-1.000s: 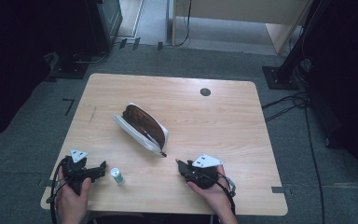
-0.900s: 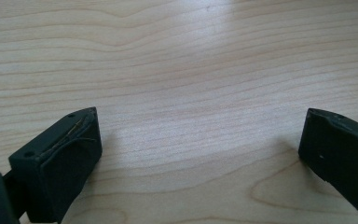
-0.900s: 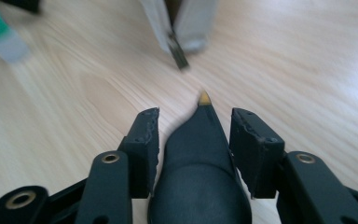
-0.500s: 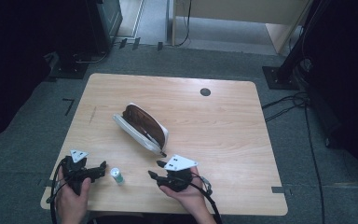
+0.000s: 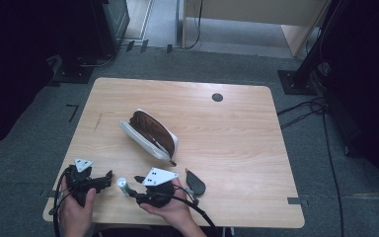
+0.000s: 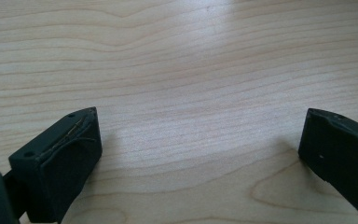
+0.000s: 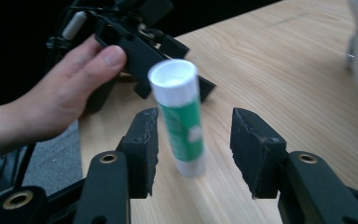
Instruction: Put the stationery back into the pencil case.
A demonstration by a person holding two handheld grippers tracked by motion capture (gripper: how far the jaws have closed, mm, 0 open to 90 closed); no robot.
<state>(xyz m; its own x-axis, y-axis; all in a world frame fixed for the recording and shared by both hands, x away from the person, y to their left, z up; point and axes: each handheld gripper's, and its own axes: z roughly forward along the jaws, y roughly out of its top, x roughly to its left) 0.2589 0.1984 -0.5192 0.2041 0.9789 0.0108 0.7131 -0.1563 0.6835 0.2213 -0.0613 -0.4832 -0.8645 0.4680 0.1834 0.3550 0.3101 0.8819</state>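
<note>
We centre the right claw (image 7: 193, 154), jaws apart, round the upright glue stick (image 7: 179, 116) before squeezing, lest it topple; the left claw (image 6: 198, 154) waits wide apart, lower left in the high view.

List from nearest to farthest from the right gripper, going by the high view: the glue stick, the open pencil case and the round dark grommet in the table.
From the right gripper:
1. Glue stick, upright just off its jaws, toward the left gripper.
2. Pencil case, lying open mid-table, beyond the gripper.
3. Grommet, near the table's far edge, off to the right.
</note>
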